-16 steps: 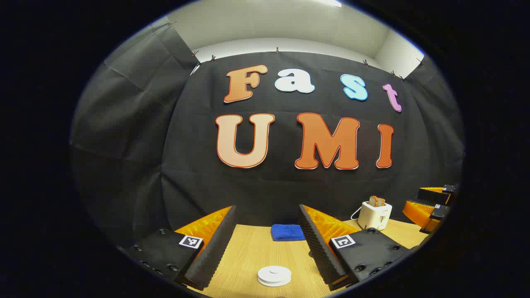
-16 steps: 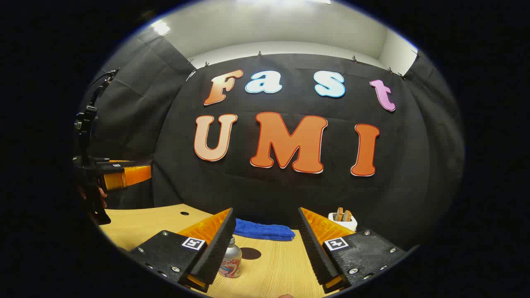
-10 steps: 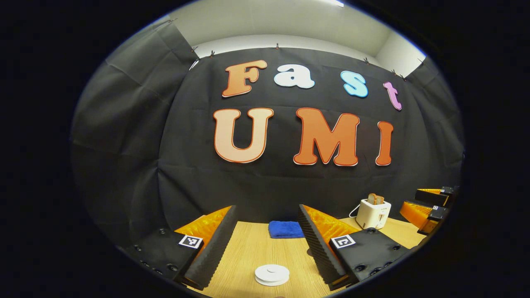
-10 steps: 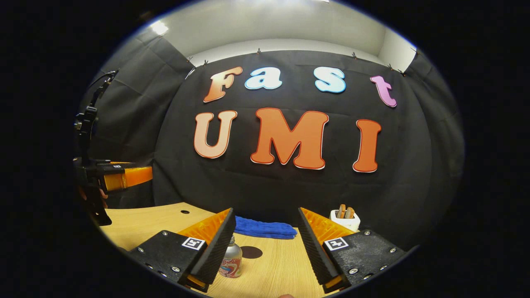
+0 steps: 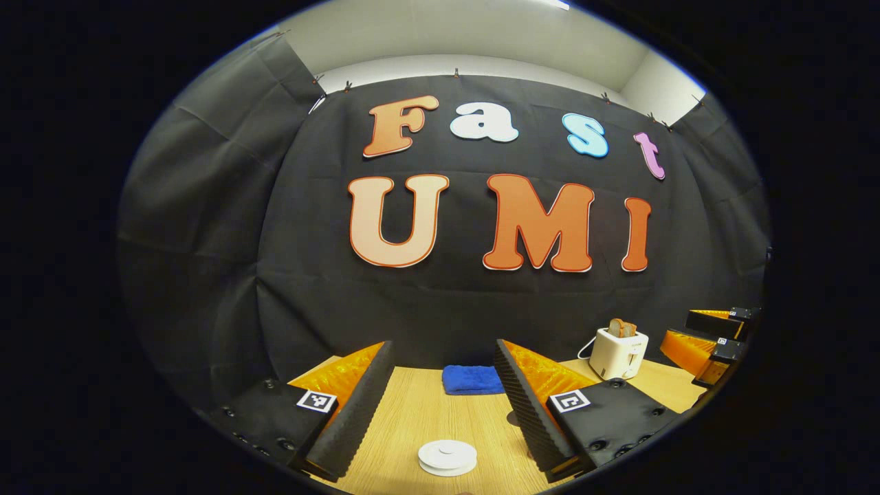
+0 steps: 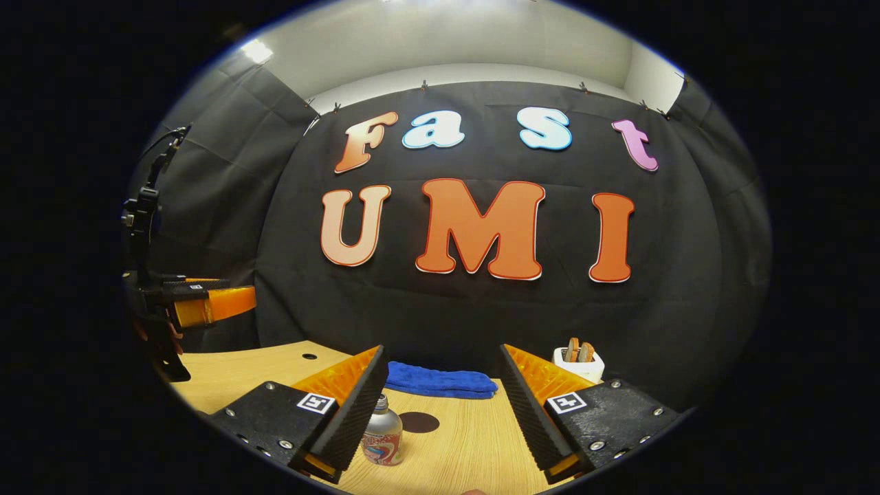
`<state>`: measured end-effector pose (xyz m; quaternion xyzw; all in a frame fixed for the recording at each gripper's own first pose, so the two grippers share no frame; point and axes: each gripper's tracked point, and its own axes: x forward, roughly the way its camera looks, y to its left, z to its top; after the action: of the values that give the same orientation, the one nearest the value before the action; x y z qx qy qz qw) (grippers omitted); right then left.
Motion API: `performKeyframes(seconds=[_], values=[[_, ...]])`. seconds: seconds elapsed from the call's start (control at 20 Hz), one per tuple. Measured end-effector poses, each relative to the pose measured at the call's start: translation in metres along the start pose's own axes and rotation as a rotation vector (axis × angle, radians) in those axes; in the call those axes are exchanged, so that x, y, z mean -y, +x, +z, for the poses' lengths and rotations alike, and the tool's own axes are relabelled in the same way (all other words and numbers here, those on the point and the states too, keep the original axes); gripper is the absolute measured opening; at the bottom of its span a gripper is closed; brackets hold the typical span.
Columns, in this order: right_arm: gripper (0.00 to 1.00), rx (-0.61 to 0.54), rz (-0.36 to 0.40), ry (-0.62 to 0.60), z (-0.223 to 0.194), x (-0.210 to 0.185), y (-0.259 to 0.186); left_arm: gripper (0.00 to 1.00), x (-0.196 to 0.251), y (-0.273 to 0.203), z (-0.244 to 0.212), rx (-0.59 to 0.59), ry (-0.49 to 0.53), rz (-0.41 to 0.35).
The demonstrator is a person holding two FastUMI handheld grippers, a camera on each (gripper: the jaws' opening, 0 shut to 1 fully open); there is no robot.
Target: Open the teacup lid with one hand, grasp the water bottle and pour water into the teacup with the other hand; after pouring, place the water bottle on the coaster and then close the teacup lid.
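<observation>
While both of my grippers hang above the wooden table (image 5: pixel 412 419) with their fingers spread wide and nothing between them, I see the teacup lid (image 5: pixel 447 457) lying flat in the left gripper view, just ahead of the left gripper (image 5: pixel 443 412) and between its fingers. In the right gripper view the water bottle (image 6: pixel 382 440) stands upright, long axis vertical and cap pointing up, beside the left finger of the right gripper (image 6: pixel 443 412). Just past it lies the dark round coaster (image 6: pixel 419 422). Farther back sit a blue cloth (image 6: pixel 440 380) and a white toaster (image 6: pixel 579 363) holding bread.
</observation>
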<state>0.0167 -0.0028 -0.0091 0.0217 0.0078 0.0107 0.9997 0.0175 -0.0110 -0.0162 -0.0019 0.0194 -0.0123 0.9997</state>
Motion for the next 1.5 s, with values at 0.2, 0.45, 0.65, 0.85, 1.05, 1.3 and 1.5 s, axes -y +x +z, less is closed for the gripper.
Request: performKeyframes(seconds=[0.2,0.45,0.65,0.85,1.05,1.3,1.5], values=[[0.96,-0.016,0.011,0.004,-0.011,-0.001,0.003,0.97,0.000,0.003,-0.009,-0.013,0.006,0.000],[0.96,-0.053,0.046,0.004,-0.033,-0.013,0.005,0.97,0.007,0.005,-0.034,-0.051,0.033,-0.023],[0.96,-0.107,0.088,0.021,-0.062,-0.029,0.007,0.97,0.013,0.008,-0.058,-0.083,0.049,-0.038],[0.96,-0.166,0.131,0.024,-0.092,-0.043,0.008,1.00,0.016,0.008,-0.085,-0.106,0.071,-0.062],[0.96,-0.231,0.159,0.009,-0.120,-0.056,0.014,0.97,0.018,0.015,-0.120,-0.175,0.078,-0.080],[0.96,-0.295,0.181,0.003,-0.150,-0.065,0.021,0.97,0.013,0.023,-0.166,-0.283,0.058,-0.070],[0.96,-0.338,0.200,-0.009,-0.170,-0.072,0.026,0.91,0.010,0.031,-0.197,-0.350,0.074,-0.073]])
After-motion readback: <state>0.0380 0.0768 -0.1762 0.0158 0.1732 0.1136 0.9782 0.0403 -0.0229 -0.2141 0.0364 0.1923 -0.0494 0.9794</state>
